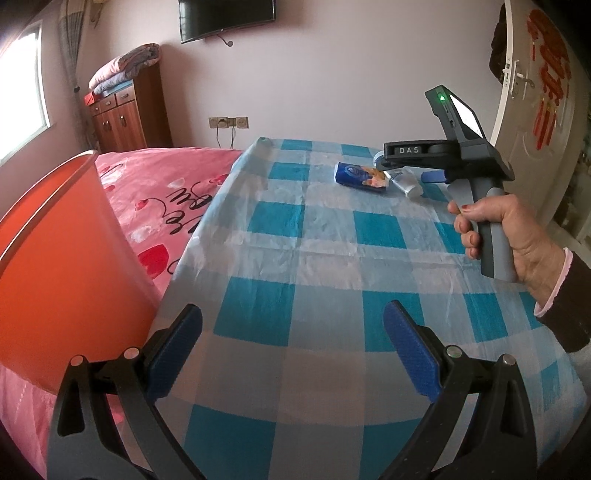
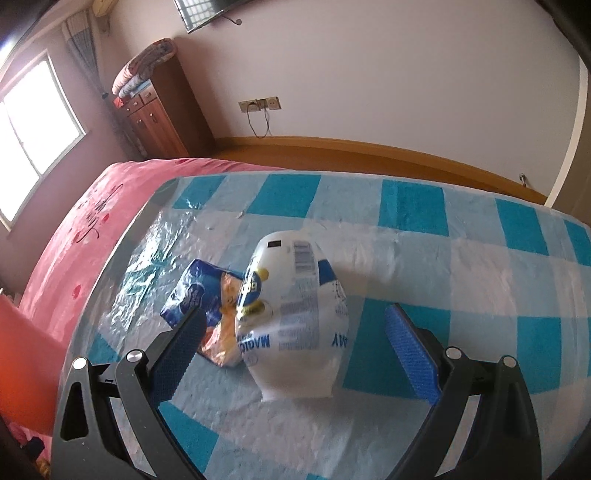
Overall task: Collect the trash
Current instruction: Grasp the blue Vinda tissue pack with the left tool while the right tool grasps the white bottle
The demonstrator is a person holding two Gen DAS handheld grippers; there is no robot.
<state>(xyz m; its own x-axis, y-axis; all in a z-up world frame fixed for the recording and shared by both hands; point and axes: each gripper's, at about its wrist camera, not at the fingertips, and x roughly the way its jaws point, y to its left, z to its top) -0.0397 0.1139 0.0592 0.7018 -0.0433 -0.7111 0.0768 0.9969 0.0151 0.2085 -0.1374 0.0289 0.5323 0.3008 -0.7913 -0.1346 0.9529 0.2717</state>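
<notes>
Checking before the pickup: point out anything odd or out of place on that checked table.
Two pieces of litter lie on the checked tablecloth: a squeezed white tube on its side and a crumpled blue snack wrapper touching it. No spill shows. The right gripper, open, brackets the tube; the left gripper is open.

orange bin (image 1: 55, 240) cut off, tube (image 2: 295, 317) print blurred

a bedroom in someone's home: a bed (image 1: 155, 206) under pink heart-print bedding, folded quilts (image 1: 122, 68) stacked on a wooden cabinet (image 1: 129, 118), a wall-mounted tv (image 1: 225, 14), a curtained window (image 2: 33, 122).
</notes>
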